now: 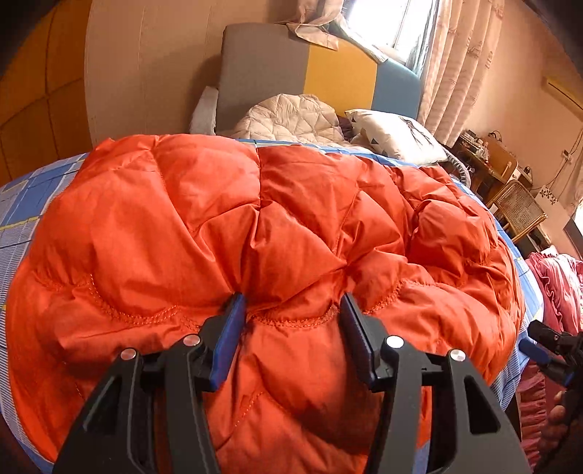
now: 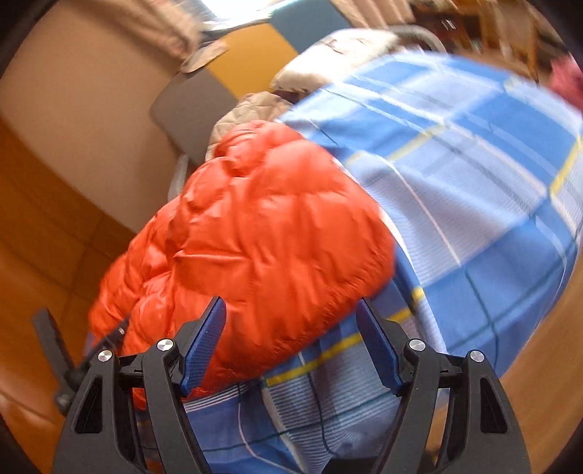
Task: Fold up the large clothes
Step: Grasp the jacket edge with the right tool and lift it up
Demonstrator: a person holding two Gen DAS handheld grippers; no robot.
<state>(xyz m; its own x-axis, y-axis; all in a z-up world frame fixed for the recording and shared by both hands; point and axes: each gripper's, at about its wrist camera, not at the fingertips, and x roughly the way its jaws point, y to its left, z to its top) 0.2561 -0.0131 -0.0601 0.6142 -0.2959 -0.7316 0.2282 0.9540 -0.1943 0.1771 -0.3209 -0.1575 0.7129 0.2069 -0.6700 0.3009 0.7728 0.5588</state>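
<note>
walls — tan | headboard (image 1: pixel 309 69) — grey, yellow, blue | window (image 1: pixel 386 22) bright | curtains (image 1: pixel 462 62) pale

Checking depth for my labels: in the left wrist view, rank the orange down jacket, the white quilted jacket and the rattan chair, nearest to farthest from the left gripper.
1. Orange down jacket: directly under the left gripper.
2. White quilted jacket: straight ahead, by the headboard.
3. Rattan chair: far right, beyond the bed.

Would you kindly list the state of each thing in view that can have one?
Orange quilted puffer jacket: lying rumpled on the bed.
Blue plaid bedsheet: spread flat.
Left hand-held gripper: open, over the jacket.
Right hand-held gripper: open, at the jacket's edge.
</note>
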